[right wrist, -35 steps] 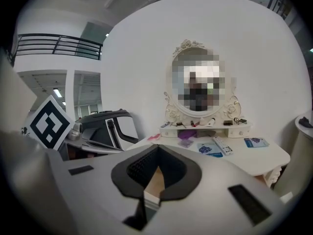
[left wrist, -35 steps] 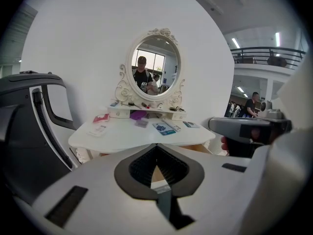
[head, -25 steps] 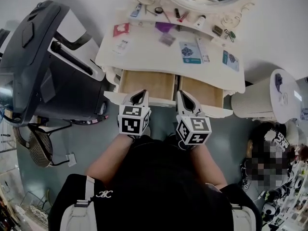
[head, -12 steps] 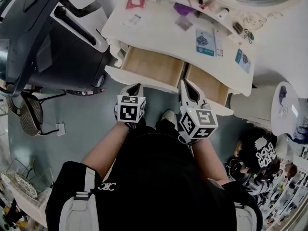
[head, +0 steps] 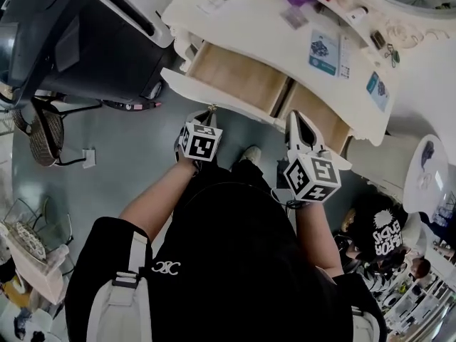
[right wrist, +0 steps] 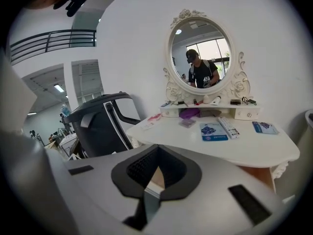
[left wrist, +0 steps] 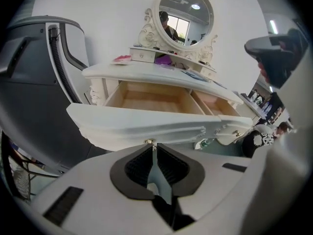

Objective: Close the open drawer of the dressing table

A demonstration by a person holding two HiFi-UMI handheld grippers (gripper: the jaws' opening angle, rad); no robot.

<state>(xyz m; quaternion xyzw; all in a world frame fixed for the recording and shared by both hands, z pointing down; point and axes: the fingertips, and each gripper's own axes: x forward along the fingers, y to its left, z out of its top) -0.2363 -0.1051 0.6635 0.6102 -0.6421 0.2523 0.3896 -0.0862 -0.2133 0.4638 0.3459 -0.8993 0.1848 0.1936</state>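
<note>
The white dressing table has two wooden drawers pulled out side by side. The left drawer has a curved white front with a small metal knob. My left gripper is shut, its tips right at that knob. The right drawer is also open. My right gripper is shut with its tips at that drawer's front edge. In the right gripper view it looks over the tabletop toward the oval mirror.
A large black chair-like unit stands close to the table's left side. A white round bin stands at its right, with a person low beside it. Booklets, a remote and cosmetics lie on the tabletop.
The head view has swung, so the table sits higher and further right in frame. Both grippers stay shut at the drawer fronts. Both drawers are still open.
</note>
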